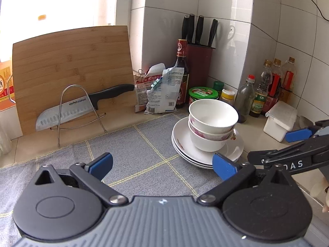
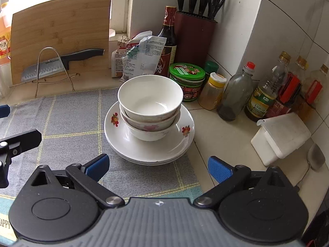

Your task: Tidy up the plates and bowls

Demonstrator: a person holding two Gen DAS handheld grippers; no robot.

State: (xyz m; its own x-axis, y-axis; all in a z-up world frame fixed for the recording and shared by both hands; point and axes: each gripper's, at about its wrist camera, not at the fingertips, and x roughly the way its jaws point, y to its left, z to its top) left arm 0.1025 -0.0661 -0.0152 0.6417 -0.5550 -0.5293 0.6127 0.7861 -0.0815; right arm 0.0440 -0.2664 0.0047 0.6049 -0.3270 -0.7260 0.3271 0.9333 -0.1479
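Three white bowls (image 2: 150, 107) are nested on a stack of white flower-printed plates (image 2: 123, 142) at the right edge of a grey checked mat (image 2: 67, 123). In the left wrist view the same bowls (image 1: 212, 123) and plates (image 1: 183, 144) lie ahead and to the right. My left gripper (image 1: 162, 164) stands open above the mat, with nothing between its blue pads. My right gripper (image 2: 158, 167) is open just in front of the plate stack, also with nothing in it. The right gripper's arm shows at the left wrist view's right edge.
A bamboo cutting board (image 1: 70, 70) with a knife (image 1: 67, 111) on a wire rack leans at the back left. Food packets (image 2: 139, 55), a dark sauce bottle (image 2: 167, 41), a knife block (image 2: 194, 30), jars (image 2: 187, 80), oil bottles (image 2: 265, 90) and a white box (image 2: 281, 138) crowd the tiled corner.
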